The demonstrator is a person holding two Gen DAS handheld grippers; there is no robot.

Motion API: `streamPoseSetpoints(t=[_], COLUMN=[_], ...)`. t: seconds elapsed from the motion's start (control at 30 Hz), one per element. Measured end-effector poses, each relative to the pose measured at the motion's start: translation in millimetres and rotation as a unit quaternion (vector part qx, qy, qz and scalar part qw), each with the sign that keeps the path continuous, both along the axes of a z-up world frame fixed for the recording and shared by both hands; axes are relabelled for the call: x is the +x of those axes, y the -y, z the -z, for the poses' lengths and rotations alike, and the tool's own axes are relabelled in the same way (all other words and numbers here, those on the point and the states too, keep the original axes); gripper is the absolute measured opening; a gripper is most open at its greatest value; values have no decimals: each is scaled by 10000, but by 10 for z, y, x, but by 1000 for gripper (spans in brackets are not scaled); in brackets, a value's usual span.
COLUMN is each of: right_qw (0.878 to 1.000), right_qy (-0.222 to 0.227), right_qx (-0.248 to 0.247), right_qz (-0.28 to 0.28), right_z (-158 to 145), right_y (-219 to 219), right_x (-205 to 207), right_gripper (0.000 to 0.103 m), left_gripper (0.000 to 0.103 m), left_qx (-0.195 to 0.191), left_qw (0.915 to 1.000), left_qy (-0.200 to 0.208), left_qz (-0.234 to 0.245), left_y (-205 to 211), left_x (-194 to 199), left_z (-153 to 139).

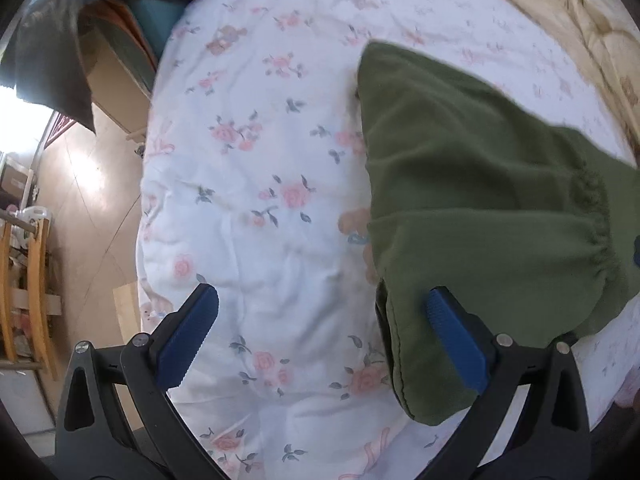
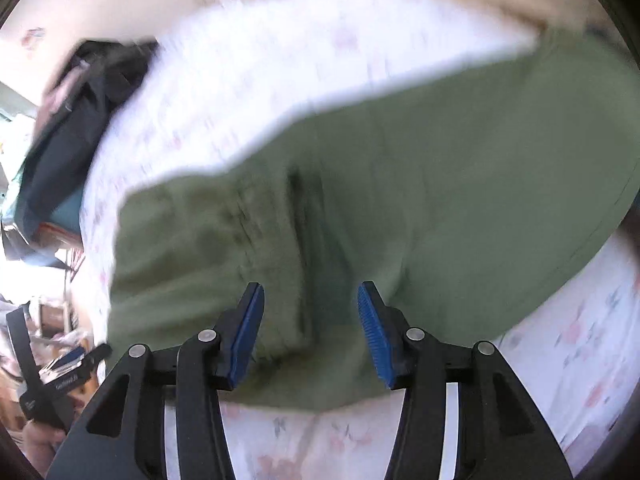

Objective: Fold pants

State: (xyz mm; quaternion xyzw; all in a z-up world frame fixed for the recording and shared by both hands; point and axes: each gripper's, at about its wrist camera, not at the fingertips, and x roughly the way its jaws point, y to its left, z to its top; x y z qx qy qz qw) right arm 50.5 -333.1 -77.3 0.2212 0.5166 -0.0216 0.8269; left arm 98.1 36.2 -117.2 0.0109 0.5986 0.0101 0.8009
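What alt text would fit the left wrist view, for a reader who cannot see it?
Green pants, folded, lie on a white floral bedsheet. The open left gripper hovers over their near edge, gripping nothing. A wooden floor shows at left.

left claw (image 1: 320, 312): black frame | blue ribbed pads | silver screws
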Motion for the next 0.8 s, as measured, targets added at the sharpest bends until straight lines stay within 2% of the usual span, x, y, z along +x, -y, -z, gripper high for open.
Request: streamPoseSetpoints(t=[0.03, 0.07, 0.13, 0.17, 0.2, 0.23, 0.3, 0.37, 0.43, 0.57, 0.63, 0.67, 0.7, 0.77, 0.8], right_qw=[9992, 9978, 9911, 9890, 9874, 9857, 9849, 9819, 9811, 9802, 9813, 9818, 9818, 9806, 9792], right_qy=[324, 452, 484, 436, 340, 113, -338, -873, -1035, -1070, -931, -811, -673, -390, -355], right_qx=[-87, -66, 4, -16, -60, -156, -188, -202, -80, -157, -204, -205, -184, -15, 184], right_qz=[-225, -474, -1244, -1415, -1548, -1673, -1686, -1670, -1636, -1657, -1670, -1704, -1764, -1920, -1987], right_z=[-107, -164, -174, -138, -77, 76, 347, 667, 822, 856, 767, 668, 597, 424, 385], right_y=[-121, -236, -573, -677, -751, -870, -911, -895, -872, -860, -892, -914, -916, -959, -982], right_x=[21, 60, 155, 180, 207, 272, 323, 333, 331, 299, 290, 275, 241, 177, 156], right_gripper=[52, 52, 44, 38, 29, 25, 12, 4, 2, 1, 2, 7, 7, 7, 7], left_gripper=[103, 103, 103, 103, 103, 103, 103, 103, 103, 103, 103, 99, 97, 96, 96], left_qx=[7, 26, 52, 44, 49, 111, 408, 508, 674, 1080, 909, 823, 703, 306, 259], left_qw=[10000, 10000, 9997, 9996, 9995, 9995, 9987, 9978, 9951, 9897, 9925, 9939, 9954, 9970, 9963], left_qy=[34, 19, -163, -226, -277, -288, -266, -352, -590, -512, -610, -602, -533, -327, -280], left_qz=[-41, -94, -185, -188, -147, -54, 178, 255, 429, 792, 547, 423, 379, 626, 767], left_y=[-30, -60, -103, -102, -81, -47, 24, 35, 88, 235, 159, 130, 125, 199, 244], left_x=[-2, 2, 14, 12, 2, -5, -21, -20, -15, 31, 45, 33, 7, -99, -140], left_z=[-23, -22, 71, 118, 173, 204, 273, 367, 588, 655, 598, 523, 427, 207, 167])
